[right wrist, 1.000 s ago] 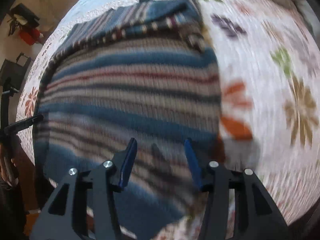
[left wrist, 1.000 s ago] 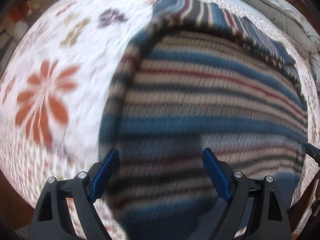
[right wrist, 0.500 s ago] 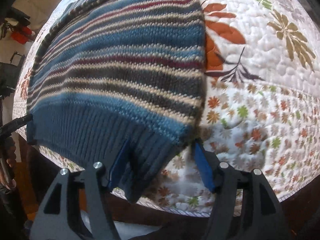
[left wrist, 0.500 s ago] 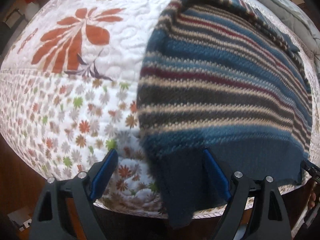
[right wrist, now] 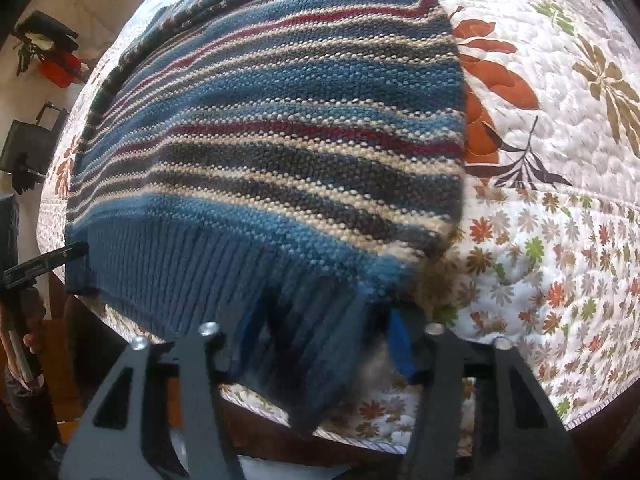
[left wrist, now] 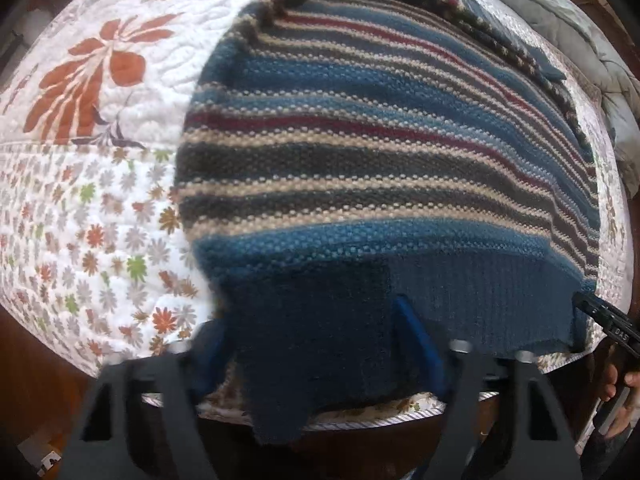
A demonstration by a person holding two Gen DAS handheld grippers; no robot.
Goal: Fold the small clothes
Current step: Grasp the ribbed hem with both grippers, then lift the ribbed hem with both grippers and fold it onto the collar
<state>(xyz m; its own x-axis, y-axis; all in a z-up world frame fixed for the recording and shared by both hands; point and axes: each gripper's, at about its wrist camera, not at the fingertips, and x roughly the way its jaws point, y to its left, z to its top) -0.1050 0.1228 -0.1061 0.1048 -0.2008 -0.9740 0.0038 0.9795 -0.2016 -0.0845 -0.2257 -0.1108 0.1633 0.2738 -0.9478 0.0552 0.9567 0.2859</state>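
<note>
Striped knit sweater is lying flat on the flowery quilt on the bed, ribbed hem hanging toward both grippers, with the left gripper and right gripper fingers spread wide around that hem, not pinching it.

Striped sweater on floral quilt

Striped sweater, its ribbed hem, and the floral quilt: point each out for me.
striped sweater (left wrist: 380,152), left wrist view, on the middle stripes.
ribbed hem (right wrist: 192,280), right wrist view, on the dark blue ribbing.
floral quilt (right wrist: 560,240), right wrist view, on a bare flowered patch.
</note>
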